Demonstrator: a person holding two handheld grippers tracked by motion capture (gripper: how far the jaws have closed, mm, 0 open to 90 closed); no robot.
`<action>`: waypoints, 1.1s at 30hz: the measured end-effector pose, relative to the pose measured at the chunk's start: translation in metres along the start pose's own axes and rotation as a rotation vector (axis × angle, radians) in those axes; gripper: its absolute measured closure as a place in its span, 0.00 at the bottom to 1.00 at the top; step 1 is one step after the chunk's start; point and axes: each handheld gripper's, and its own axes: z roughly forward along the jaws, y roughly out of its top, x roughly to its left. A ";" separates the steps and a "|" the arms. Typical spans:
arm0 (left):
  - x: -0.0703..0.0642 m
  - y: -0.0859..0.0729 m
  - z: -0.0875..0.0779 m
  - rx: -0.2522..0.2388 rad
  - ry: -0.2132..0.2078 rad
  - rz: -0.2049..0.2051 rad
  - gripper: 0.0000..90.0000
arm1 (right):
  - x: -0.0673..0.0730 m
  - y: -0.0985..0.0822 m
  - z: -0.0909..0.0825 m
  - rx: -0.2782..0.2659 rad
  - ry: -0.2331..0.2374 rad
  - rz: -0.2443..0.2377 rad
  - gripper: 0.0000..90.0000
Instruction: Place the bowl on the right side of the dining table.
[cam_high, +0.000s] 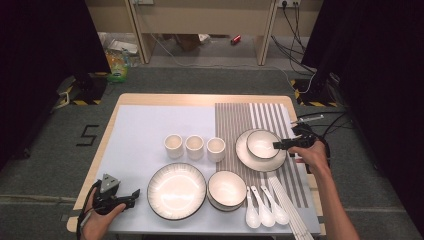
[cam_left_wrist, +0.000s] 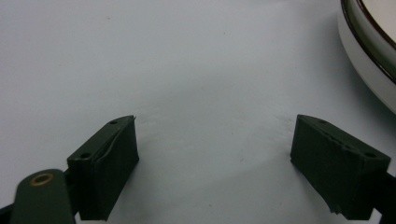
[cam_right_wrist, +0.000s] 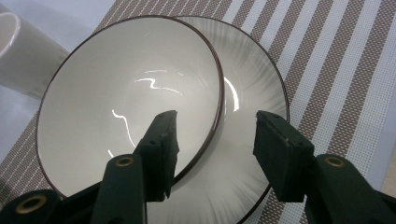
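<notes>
A white bowl (cam_high: 262, 142) with a dark rim sits on a small white plate (cam_high: 244, 156) on the striped placemat (cam_high: 240, 117). My right gripper (cam_high: 276, 145) is at the bowl's right rim. In the right gripper view, the bowl (cam_right_wrist: 121, 93) rests off-centre on the plate (cam_right_wrist: 254, 74), and the gripper (cam_right_wrist: 217, 121) straddles the rim. One jaw is inside the bowl and the other outside, with a gap on each side, so it is open. My left gripper (cam_high: 136, 192) rests open at the front left, with only the pale mat between its jaws (cam_left_wrist: 215, 126).
Three white cups (cam_high: 194, 147) stand in a row mid-table. A large plate (cam_high: 176, 190) (cam_left_wrist: 369, 42) and a second bowl (cam_high: 226, 189) sit in front. Three spoons (cam_high: 265, 207) and several chopsticks (cam_high: 290, 205) lie at the front right. The pale mat (cam_high: 150, 125) covers the table's left.
</notes>
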 end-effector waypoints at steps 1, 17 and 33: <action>0.000 0.000 0.000 0.000 0.000 0.001 0.15 | 0.000 0.000 0.000 0.002 -0.003 -0.001 0.55; 0.000 0.000 0.000 0.000 0.000 0.001 0.16 | 0.003 -0.002 -0.003 0.020 0.006 -0.027 0.60; 0.000 0.000 0.000 0.000 0.000 0.000 0.16 | 0.005 -0.003 -0.010 -0.011 -0.001 -0.024 0.54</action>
